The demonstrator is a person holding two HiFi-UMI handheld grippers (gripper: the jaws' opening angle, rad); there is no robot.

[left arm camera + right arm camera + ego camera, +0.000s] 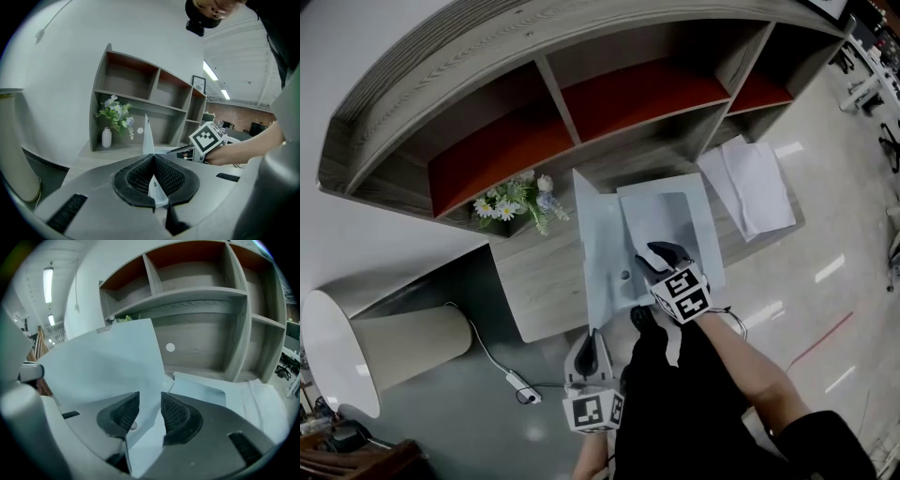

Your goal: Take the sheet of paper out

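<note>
A pale blue folder [698, 234] lies open on the wooden desk [539, 281] in front of the shelf unit. Its cover [586, 220] stands raised on the left side. My left gripper [592, 349] is at the desk's near edge, shut on the cover's lower edge; in the left gripper view the thin cover [148, 136] rises upright from the closed pads of my left gripper [153, 163]. My right gripper [660, 255] is over the folder's inside. In the right gripper view the right gripper [150, 401] is open, with a pale sheet of paper [145, 437] passing loosely between the pads.
A vase of flowers [517, 202] stands left of the folder under the shelf unit [534, 84]. Loose white papers [752, 184] lie on the desk's right end. A large white lamp shade [366, 342] is at the lower left, with a cable and plug [521, 387] on the floor.
</note>
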